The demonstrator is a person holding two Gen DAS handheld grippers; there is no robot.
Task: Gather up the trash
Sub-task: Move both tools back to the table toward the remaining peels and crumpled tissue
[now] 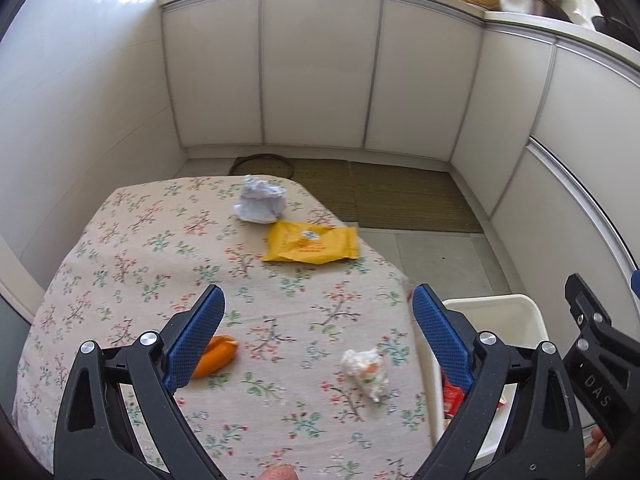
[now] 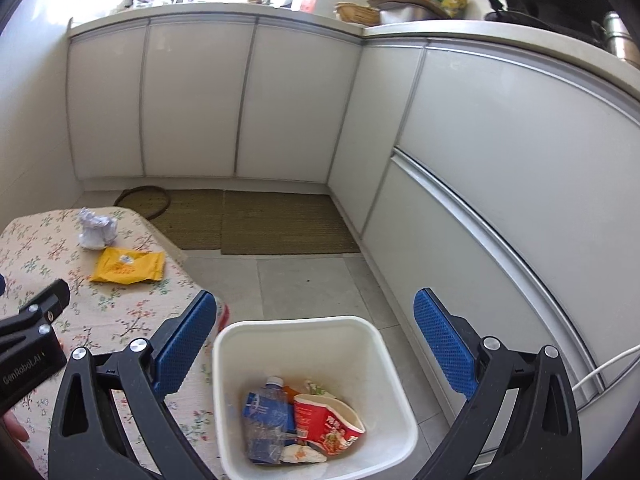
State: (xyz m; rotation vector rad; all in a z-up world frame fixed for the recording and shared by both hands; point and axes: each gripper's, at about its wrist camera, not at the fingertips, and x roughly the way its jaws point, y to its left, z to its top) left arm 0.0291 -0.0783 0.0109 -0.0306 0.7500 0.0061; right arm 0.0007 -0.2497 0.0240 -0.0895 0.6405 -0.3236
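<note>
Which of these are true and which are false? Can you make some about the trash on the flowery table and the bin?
1. The left gripper is squeezing the orange peel. False: it is open and holds nothing; the peel lies on the table.
2. The white bin already has trash inside. True: a crushed plastic bottle and a red cup lie in it.
3. The yellow packet is in the bin. False: it lies on the table, next to the crumpled white paper.
4. The right gripper is open above the bin. True.
5. The bin stands on the table. False: it stands on the floor beside it.
</note>
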